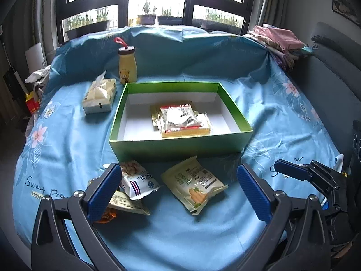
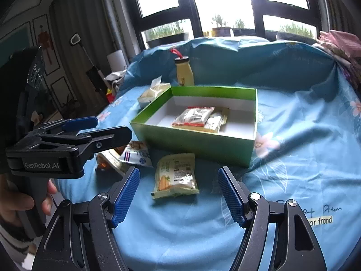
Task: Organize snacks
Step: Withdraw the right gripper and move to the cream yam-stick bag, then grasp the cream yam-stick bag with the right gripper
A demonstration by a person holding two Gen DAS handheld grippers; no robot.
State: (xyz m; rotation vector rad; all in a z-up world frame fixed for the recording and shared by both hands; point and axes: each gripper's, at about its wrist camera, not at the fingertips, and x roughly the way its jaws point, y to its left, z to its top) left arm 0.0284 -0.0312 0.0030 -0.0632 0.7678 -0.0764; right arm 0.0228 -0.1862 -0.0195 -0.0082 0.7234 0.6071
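The left gripper (image 1: 178, 192) has its blue fingers (image 1: 105, 192) spread wide and holding nothing; the left one of them overlaps the white-and-blue snack packet (image 1: 137, 180) in the left wrist view, though whether it touches it I cannot tell. The right gripper (image 2: 178, 194) is spread too, empty, with the pale yellow corn snack packet (image 2: 176, 174) lying on the blue sheet (image 2: 180, 225) ahead of and between its fingers (image 2: 126, 194), not touching them.

Further out, more loose packets sit in a small heap at the left: the white-and-blue one rests on a beige packet (image 1: 128, 203), with an orange wrapper (image 1: 106, 216) showing under it. Just behind them stands the green box (image 1: 180, 144), open, with a red-trimmed clear packet (image 1: 180, 117) and a couple of others already inside. Beyond the box are a tissue pack (image 1: 99, 97) and a yellow bottle (image 1: 127, 65).

The risk, as I judge it, is in the heap (three packets overlapping). A wide closing stroke there could pinch two wrappers at once, or catch only a slippery crimped edge and drop the packet short of the box. The soft, rumpled sheet may also bunch into the fingers if they go too low. With both grippers so near each other, they could bump while reaching.
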